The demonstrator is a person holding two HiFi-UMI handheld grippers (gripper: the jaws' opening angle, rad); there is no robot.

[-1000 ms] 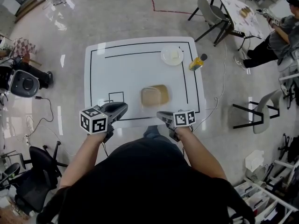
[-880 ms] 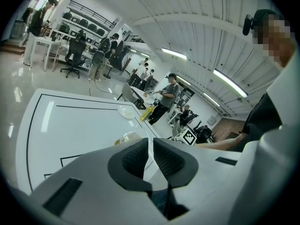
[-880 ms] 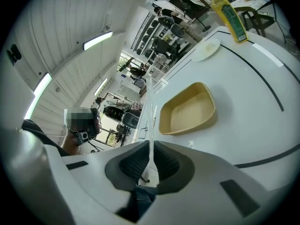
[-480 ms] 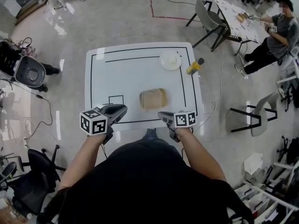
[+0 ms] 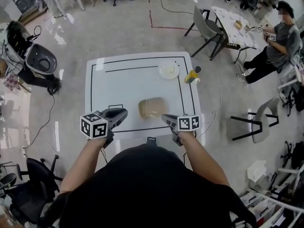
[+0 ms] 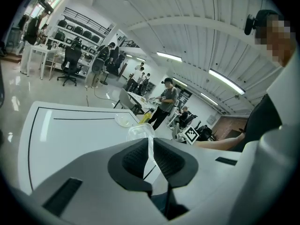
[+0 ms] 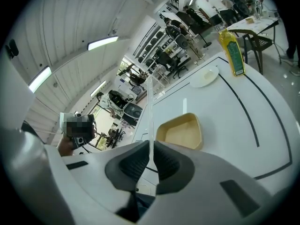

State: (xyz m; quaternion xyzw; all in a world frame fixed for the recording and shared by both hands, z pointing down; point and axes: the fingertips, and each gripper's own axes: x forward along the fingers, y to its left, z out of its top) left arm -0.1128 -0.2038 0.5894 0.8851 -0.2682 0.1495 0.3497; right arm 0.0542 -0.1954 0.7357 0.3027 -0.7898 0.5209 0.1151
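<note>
Change: tray shows smaller in the right gripper view than a second ago. The surface sits higher in the head view, so both tools have drawn back. The tray itself hasn't shifted.
Meaning: no contact yet, and by my read the gap has widened.
Left tool: jaws pressed together, nothing between them, hovering over the near edge.
Right tool: jaws closed too, empty, pointing toward the tray.
Tray look: shallow, tan, rounded corners, empty, flat and open side up, right of middle, just inside the near black line.
Far corner: white plate with yellow bottle upright just beside it.
</note>
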